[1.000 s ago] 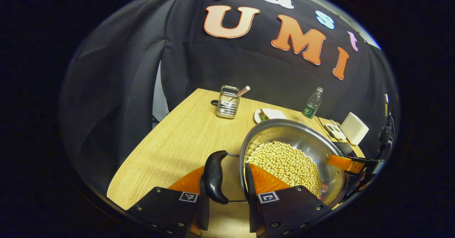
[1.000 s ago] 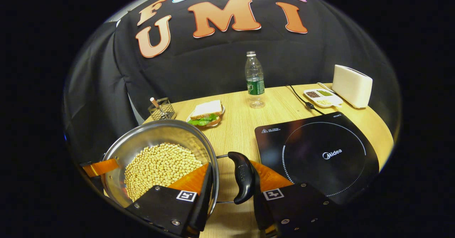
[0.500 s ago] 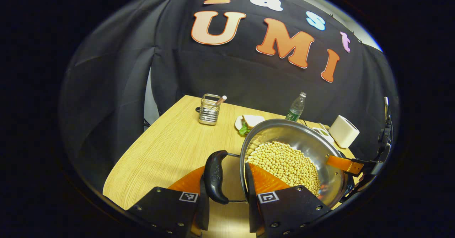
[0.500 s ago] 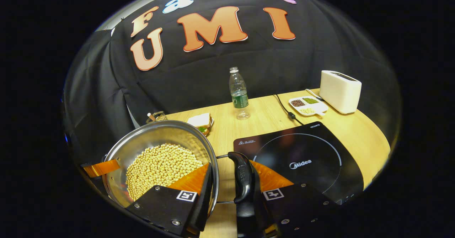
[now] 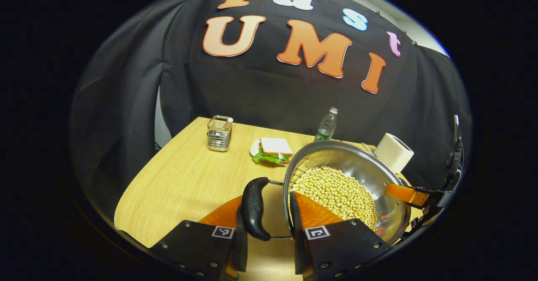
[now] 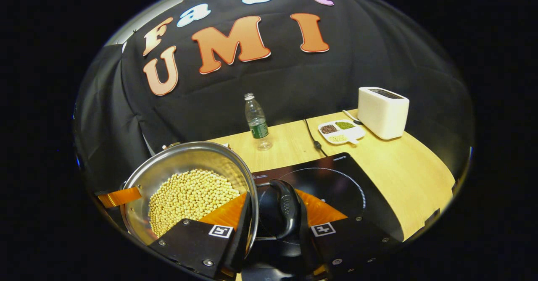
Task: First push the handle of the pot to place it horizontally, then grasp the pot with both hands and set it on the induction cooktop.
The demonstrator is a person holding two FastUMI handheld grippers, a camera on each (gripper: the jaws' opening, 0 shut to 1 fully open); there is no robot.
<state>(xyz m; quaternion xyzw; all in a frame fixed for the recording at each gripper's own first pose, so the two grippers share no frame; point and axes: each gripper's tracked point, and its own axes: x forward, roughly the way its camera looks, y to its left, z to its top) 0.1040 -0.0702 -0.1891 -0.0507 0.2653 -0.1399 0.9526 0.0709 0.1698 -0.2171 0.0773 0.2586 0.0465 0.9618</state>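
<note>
- Your left gripper [image 5: 265, 235] had its fingers closed on the black curved side handle [image 5: 253, 208] of the round stainless-steel pot [image 5: 349, 188]: one finger sat outside the handle and the other lay inside the pot's rim, resting against the wall.
- Your right gripper [image 6: 273, 235] pinched the opposite black curved handle [image 6: 285, 208] the same way, one finger inside the rim and one outside the handle.
- In the left gripper view, the far finger of your right gripper showed at the pot's opposite rim.
- The pot held a heap of pale yellow round beans [image 6: 189, 197] and was carried between your two grippers, its rim slightly tilted in both views.
- In the right gripper view, the pot's right handle hung over the near left part of the flat black induction cooktop [image 6: 336, 184], while the bowl of the pot sat to the left of the cooktop; you could not tell whether its base touched anything.
- On the light wooden tabletop [image 5: 185, 180] behind the pot stood a clear plastic water bottle with a green label [image 6: 256, 121], a white boxy toaster [image 6: 382, 112] and a small white divided dish of grains [image 6: 340, 130] just beside it.
- A black power cord [image 6: 313, 136] ran from the cooktop toward the back.
- In the left gripper view, a sandwich with green lettuce on a white plate [image 5: 272, 151] and a metal wire utensil holder [image 5: 219, 133] stood farther back on the tabletop.
</note>
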